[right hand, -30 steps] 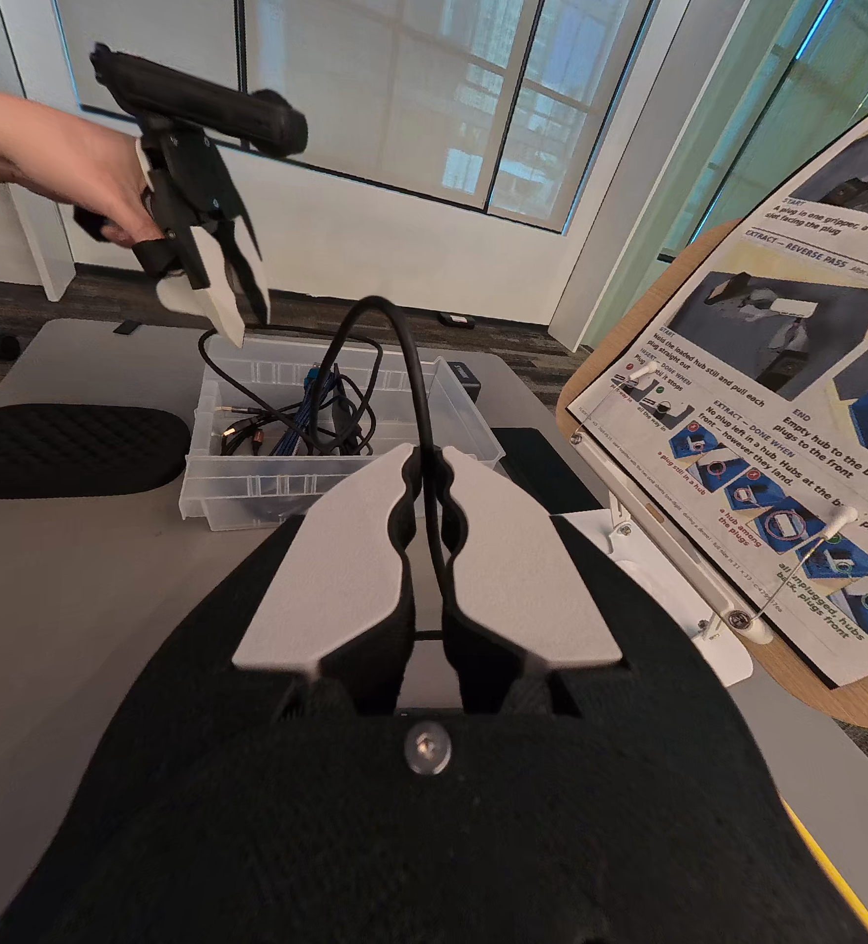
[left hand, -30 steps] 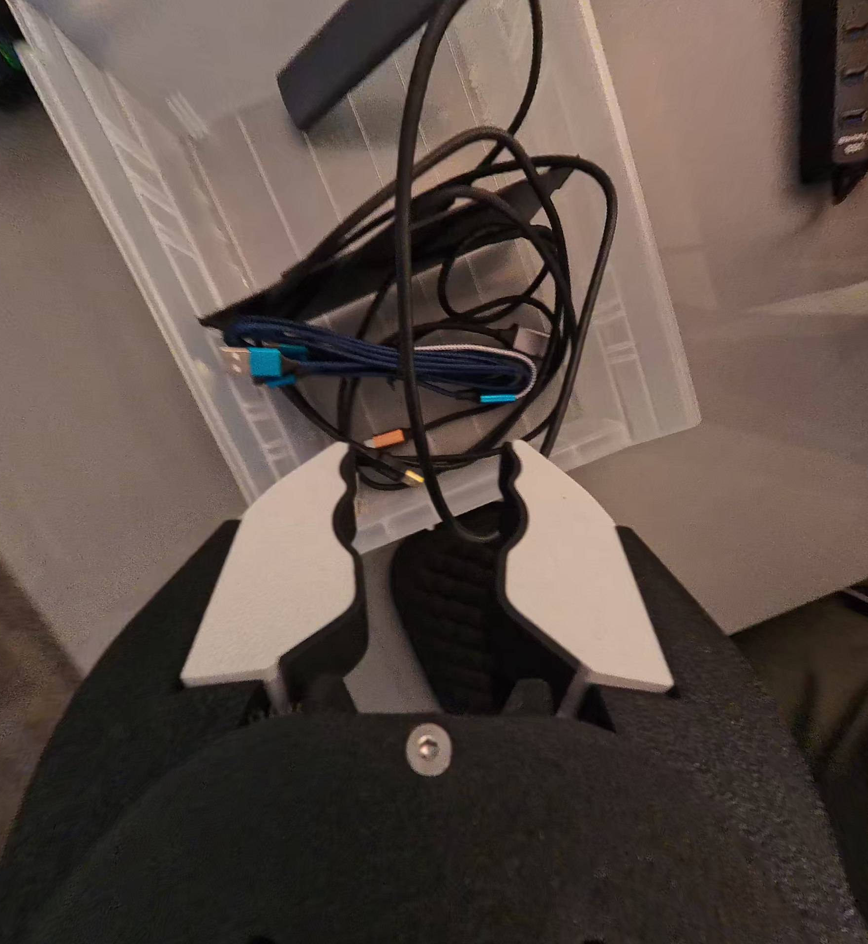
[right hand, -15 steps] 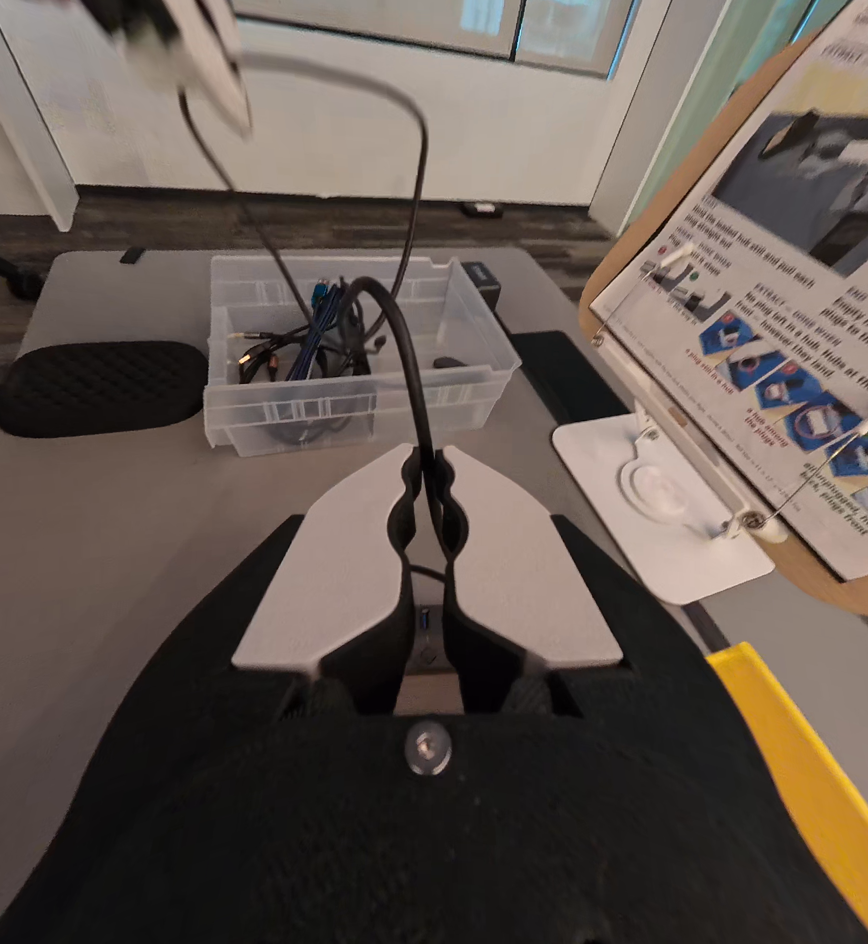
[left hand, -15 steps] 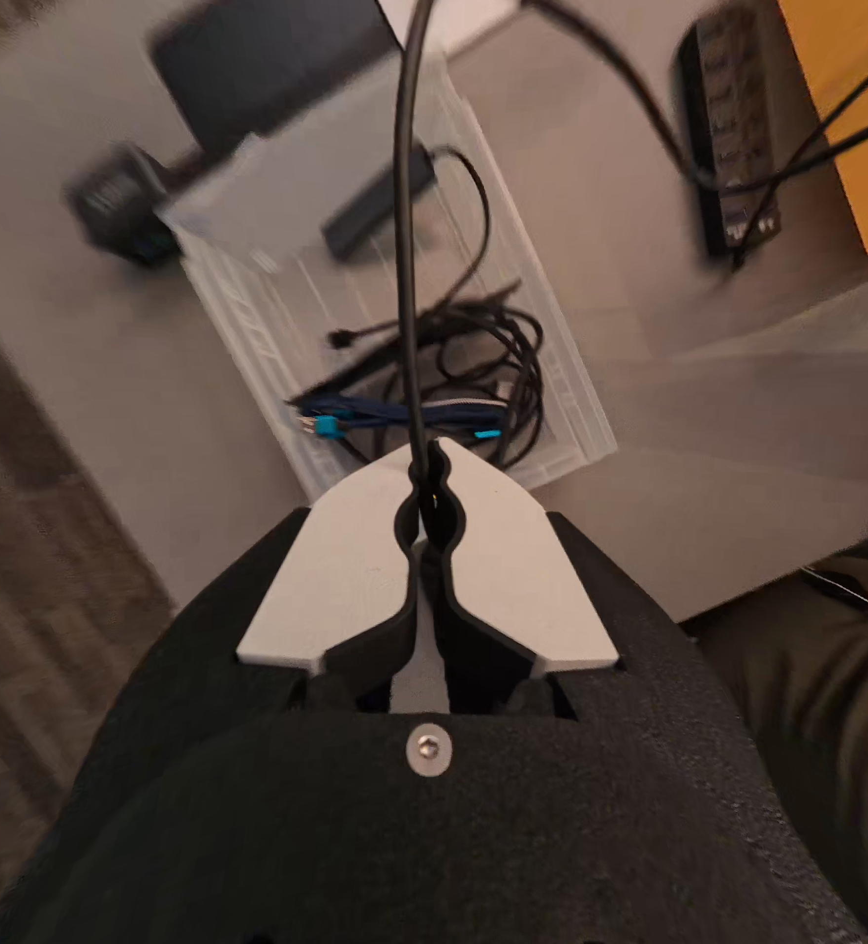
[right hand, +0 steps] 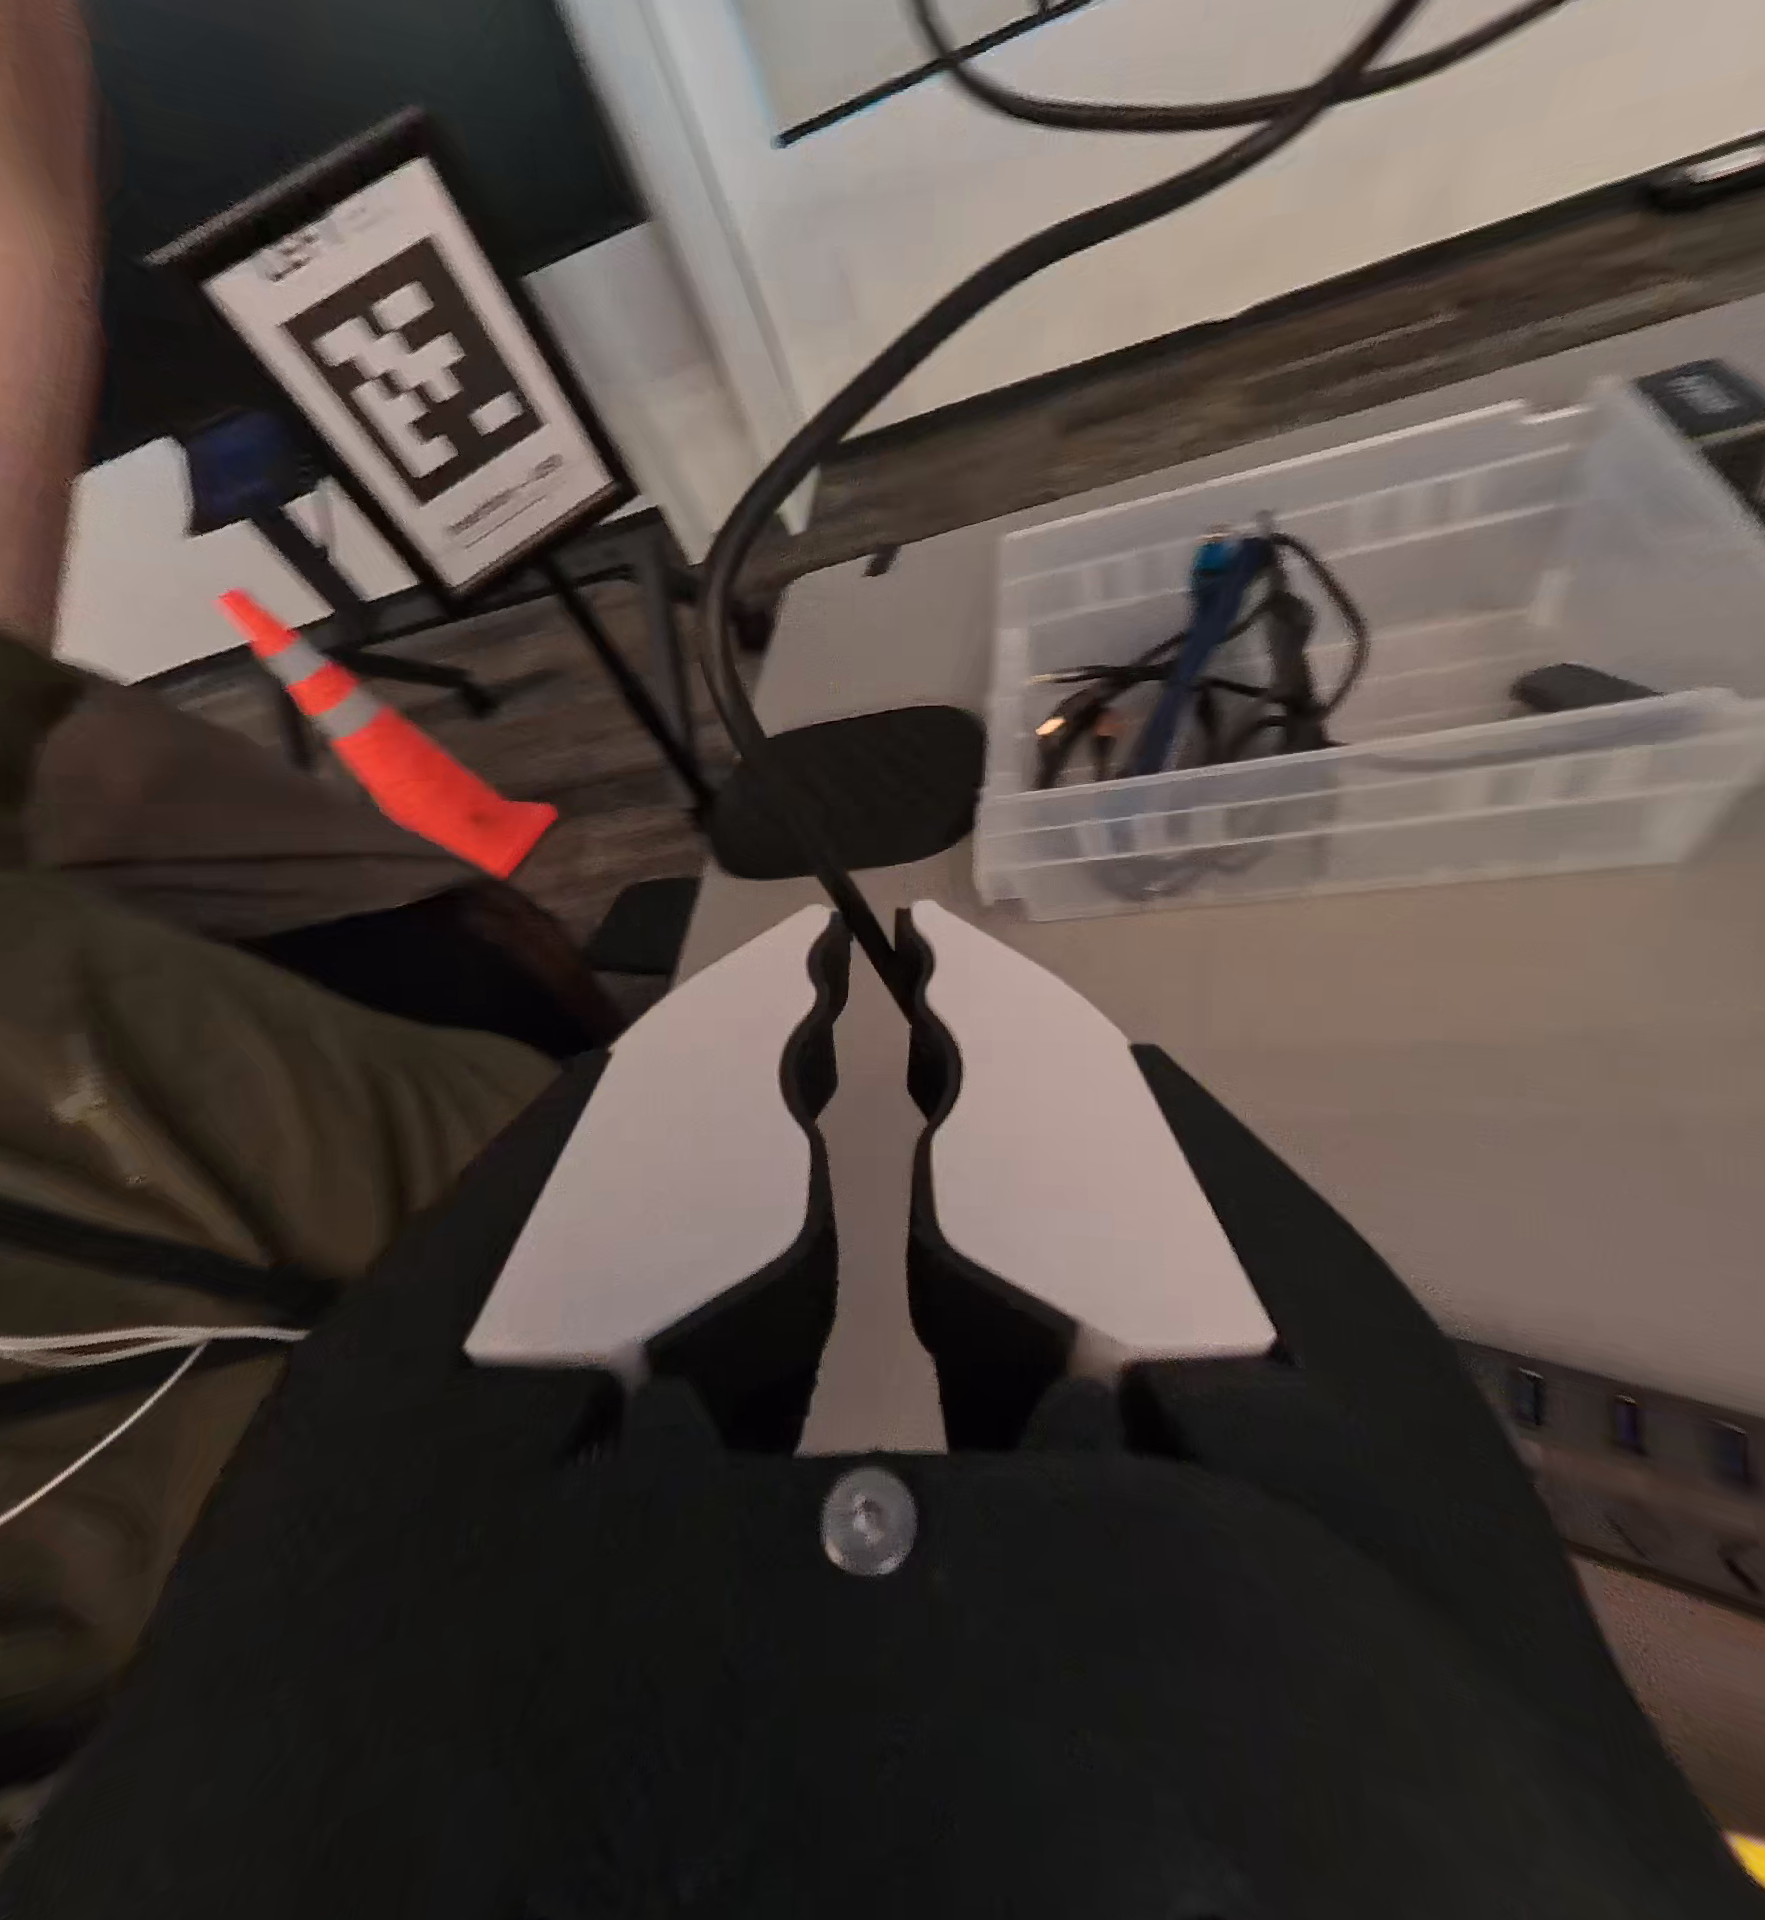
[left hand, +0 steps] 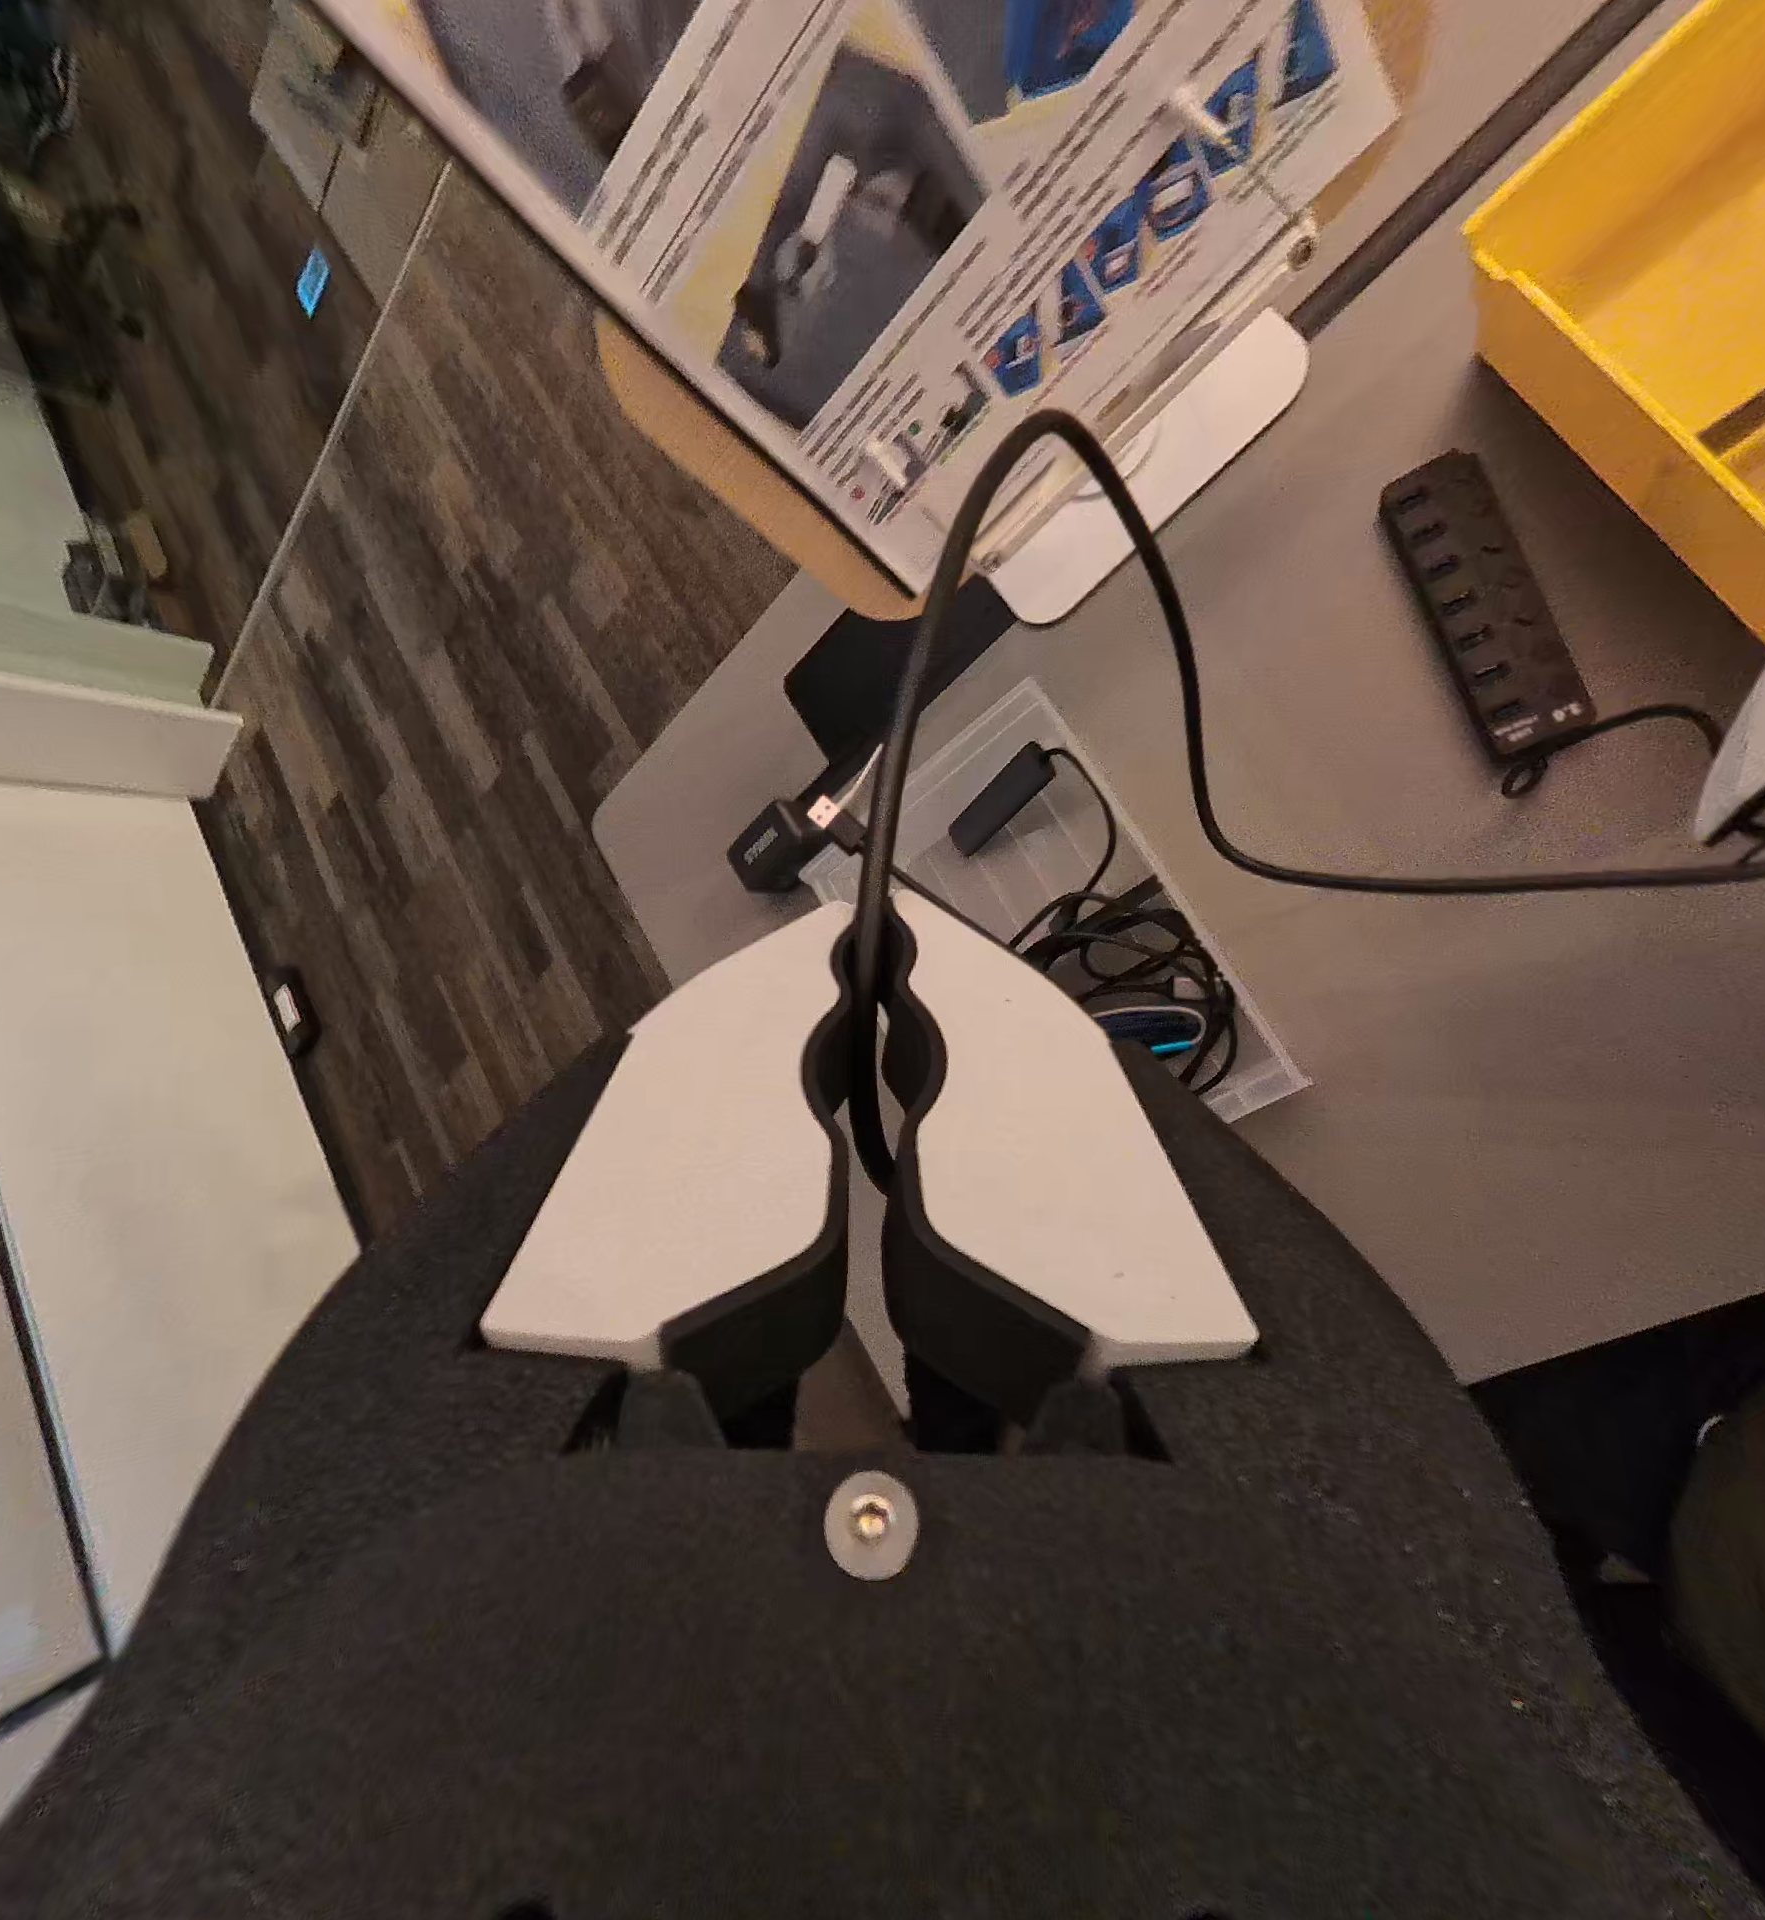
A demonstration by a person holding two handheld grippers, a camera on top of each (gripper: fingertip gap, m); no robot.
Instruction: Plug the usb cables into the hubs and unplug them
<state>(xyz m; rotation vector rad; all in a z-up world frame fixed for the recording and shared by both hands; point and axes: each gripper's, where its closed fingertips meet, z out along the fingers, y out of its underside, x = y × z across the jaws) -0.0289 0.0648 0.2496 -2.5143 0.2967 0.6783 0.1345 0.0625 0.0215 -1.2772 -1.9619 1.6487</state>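
Both hand-held grippers pinch cable (left hand: 1158,582) (above table (left hand: 1377,1091)).

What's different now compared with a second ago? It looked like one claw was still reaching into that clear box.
The left claw, open over the clear plastic bin a second ago, has shut on the black USB cable and lifted it up out of the bin. The right claw swung left, its grip on the same cable looser. The tangled spare cables stayed in the bin.
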